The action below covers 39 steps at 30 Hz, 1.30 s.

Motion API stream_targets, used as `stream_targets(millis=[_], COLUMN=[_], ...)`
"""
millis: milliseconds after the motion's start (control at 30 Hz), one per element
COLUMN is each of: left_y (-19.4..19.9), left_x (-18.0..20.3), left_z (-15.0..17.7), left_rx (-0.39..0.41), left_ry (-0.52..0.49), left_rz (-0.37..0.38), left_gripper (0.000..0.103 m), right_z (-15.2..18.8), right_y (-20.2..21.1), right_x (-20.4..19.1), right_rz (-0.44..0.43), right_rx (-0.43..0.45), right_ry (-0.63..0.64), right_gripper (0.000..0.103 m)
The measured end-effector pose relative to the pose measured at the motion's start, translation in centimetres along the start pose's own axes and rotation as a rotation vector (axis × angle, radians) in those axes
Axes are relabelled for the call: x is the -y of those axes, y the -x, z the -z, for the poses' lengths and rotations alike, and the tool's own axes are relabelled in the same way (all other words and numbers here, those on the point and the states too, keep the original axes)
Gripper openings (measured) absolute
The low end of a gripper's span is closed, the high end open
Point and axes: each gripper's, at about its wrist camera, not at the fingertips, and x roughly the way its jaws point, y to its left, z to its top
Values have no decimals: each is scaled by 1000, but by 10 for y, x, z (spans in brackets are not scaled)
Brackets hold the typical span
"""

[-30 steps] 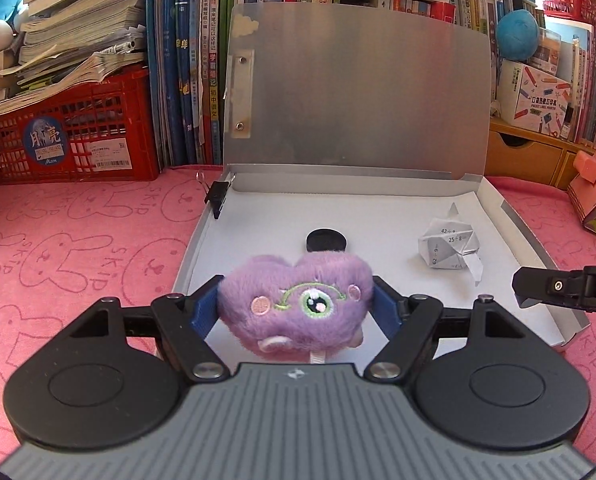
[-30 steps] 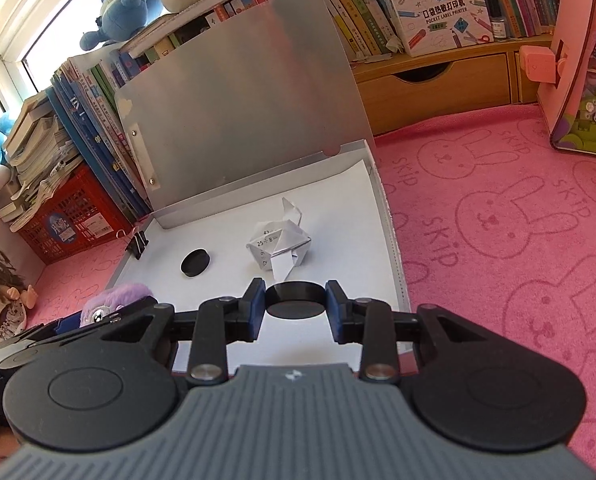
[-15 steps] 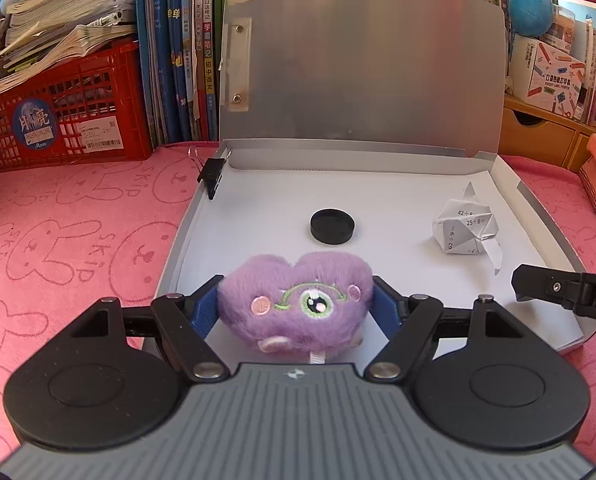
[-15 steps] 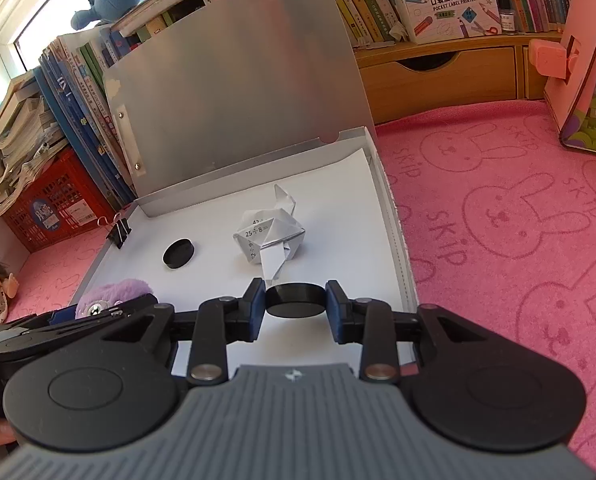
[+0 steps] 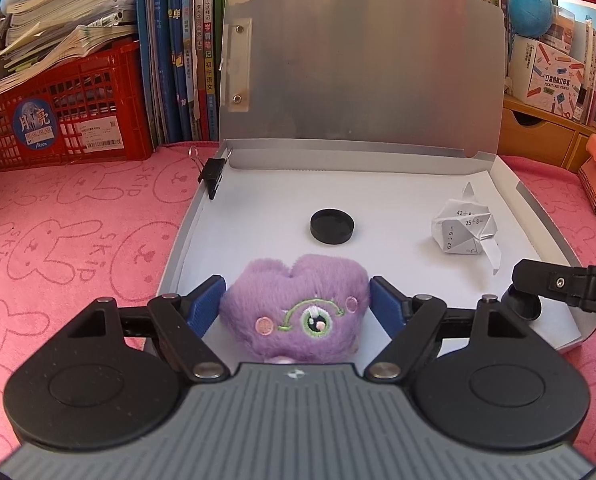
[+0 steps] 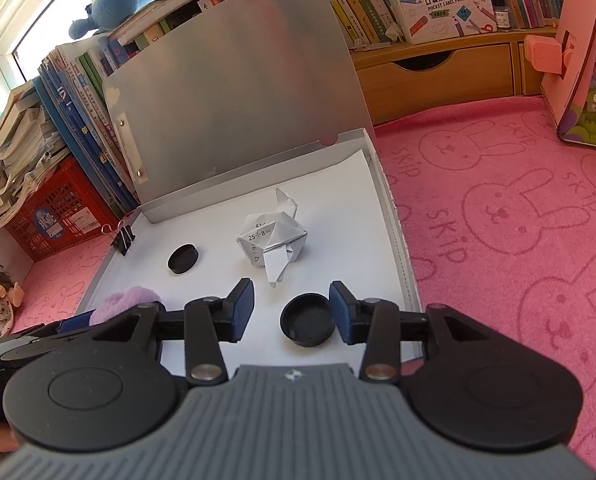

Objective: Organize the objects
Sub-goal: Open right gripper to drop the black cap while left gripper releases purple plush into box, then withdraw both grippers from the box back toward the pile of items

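Pink cloth printed with rabbits covers the table (image 5: 70, 240), and on it lies a shallow silver case (image 5: 178, 248) lined with white paper, its metal lid (image 5: 361, 72) standing upright at the far edge against a row of books (image 5: 174, 52). A red crate (image 5: 62, 120) loaded with stacked papers sits to the left of the case, well apart from it.

The left tool (image 5: 296, 306) reaches over the near edge of the case with its blue pads spread wide; the purple plush toy (image 5: 296, 312) sits between them on the paper, with a small gap visible on each side. The right tool (image 6: 292, 310) is likewise spread apart over the near right corner of the case, and a black round cap (image 6: 307, 325) lies on the paper between its pads, open side up, close to the right-hand pad but free of both.

Farther into the case a folded paper figure (image 6: 274, 240) printed with sums stands near the right side, and a second black cap (image 5: 331, 226) lies near the middle. A black binder clip (image 5: 212, 174) is clamped on the case's left wall at the far corner.
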Motion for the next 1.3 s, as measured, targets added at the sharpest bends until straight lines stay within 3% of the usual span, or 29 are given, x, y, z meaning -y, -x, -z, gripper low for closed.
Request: stream_targets(millis=[167, 333, 467, 900, 1000, 1067, 1300], left_y=[21, 51, 74, 161, 176, 184, 202], left_x=[6, 6, 5, 11, 10, 8, -5], left_z=[-4, -2, 6, 65, 82, 91, 124], left_rx=[59, 97, 110, 202, 212, 217, 222], left_ry=[-25, -22, -19, -53, -59, -58, -55], left_rz=[17, 63, 85, 160, 166, 167, 155], left_gripper=[86, 86, 86, 87, 88, 94, 95], right_z=[-2, 0, 8, 72, 86, 95, 125], right_y=[19, 46, 70, 137, 152, 160, 182], right_x=[-3, -8, -10, -20, -23, -26, -24], right_rz=[-14, -10, 4, 38, 43, 47, 36], right_rx=[31, 70, 94, 154, 176, 192, 216], right_ry=[4, 17, 23, 136, 180, 209, 249], right_gripper=[64, 76, 78, 81, 84, 85, 86])
